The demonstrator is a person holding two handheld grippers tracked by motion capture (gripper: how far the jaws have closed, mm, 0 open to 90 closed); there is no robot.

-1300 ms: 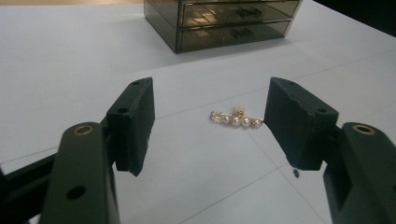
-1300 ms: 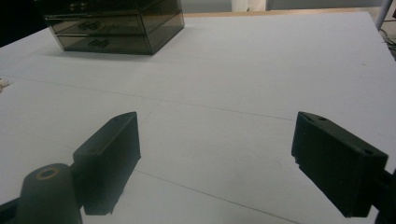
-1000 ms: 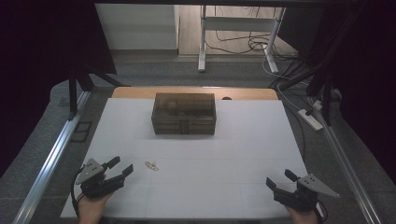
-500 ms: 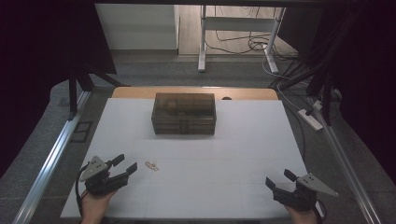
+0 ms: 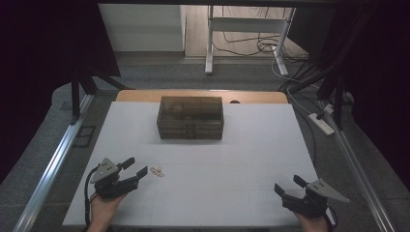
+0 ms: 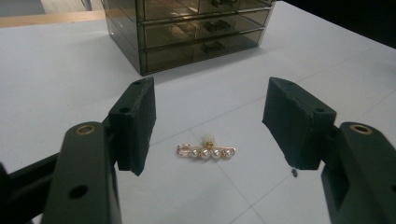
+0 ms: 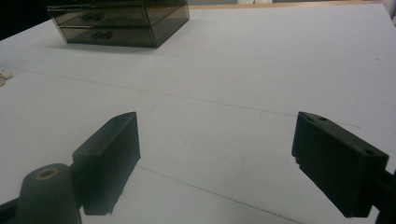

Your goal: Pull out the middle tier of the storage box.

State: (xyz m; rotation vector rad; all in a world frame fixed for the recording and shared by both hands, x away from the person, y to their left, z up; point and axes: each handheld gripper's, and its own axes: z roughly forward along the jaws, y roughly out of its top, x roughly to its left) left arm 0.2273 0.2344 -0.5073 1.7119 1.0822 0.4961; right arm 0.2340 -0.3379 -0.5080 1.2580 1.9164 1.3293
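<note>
1. A white table (image 5: 241, 159) is seen from the high view, with the person's forearms coming in from its near edge.
2. A smoky, see-through drawer box (image 5: 190, 117) stands towards the far side of the table; its drawers all appear to be pushed in, as far as can be told.
3. The left gripper (image 5: 136, 167) is held low at the near left, its jaws spread wide with nothing between the pads; it is aimed at the hair clip just ahead of it.
4. The right gripper (image 5: 286, 185) is held at the near right, well apart from the other things, its jaws likewise wide apart and empty.
5. A small gold hair clip (image 6: 206, 150) set with pearls lies flat on the table, framed between the left jaws in the left gripper view but untouched by them.
6. The work is judged to be at its very start: the clip is not yet grasped and is well apart from the drawer box. Closing on the clip, lifting it and, presumably, stowing it in a drawer remain.
</note>
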